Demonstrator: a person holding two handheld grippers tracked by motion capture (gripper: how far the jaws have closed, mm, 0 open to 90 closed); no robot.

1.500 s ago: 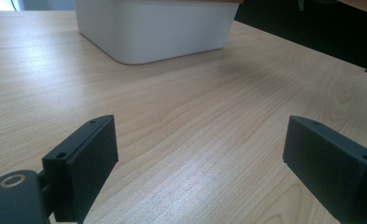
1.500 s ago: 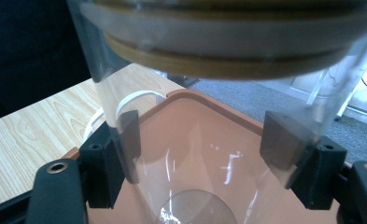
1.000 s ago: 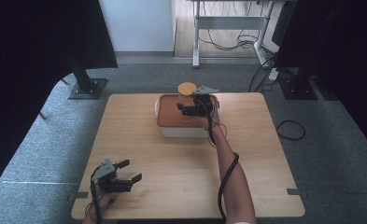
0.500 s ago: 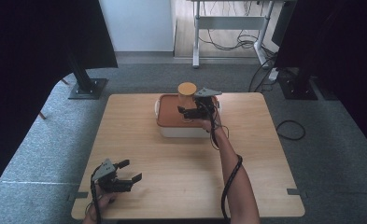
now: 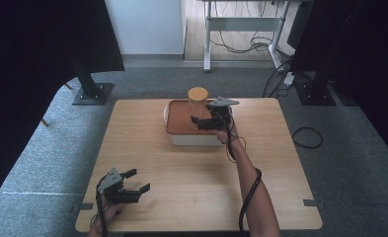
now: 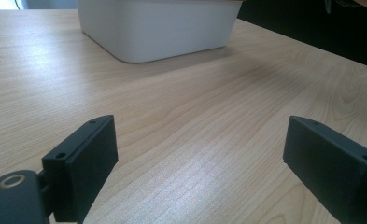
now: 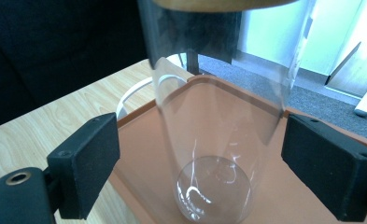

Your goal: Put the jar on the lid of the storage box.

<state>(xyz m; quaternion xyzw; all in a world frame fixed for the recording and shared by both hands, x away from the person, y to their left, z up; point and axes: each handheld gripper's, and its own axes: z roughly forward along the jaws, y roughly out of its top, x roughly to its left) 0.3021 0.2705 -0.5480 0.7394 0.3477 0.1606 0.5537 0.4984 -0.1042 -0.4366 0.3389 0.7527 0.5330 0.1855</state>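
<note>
While the right gripper [image 7: 200, 163] bracketed the jar [image 7: 218, 116] mid-frame, jaws apart, a nudge could topple it; the left gripper [image 5: 132, 183] sat spread, lower left.

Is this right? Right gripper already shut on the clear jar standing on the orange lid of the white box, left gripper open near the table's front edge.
Not quite. The right gripper is open: the right gripper view shows its jaws apart on either side of the clear jar, not touching it. The jar does stand on the orange lid of the white box, and the left gripper is open.

One camera looks down on the whole desk [image 5: 191, 192] from above, while each claw's camera peers close along its jaws, both catching the white box [image 6: 158, 28].
</note>
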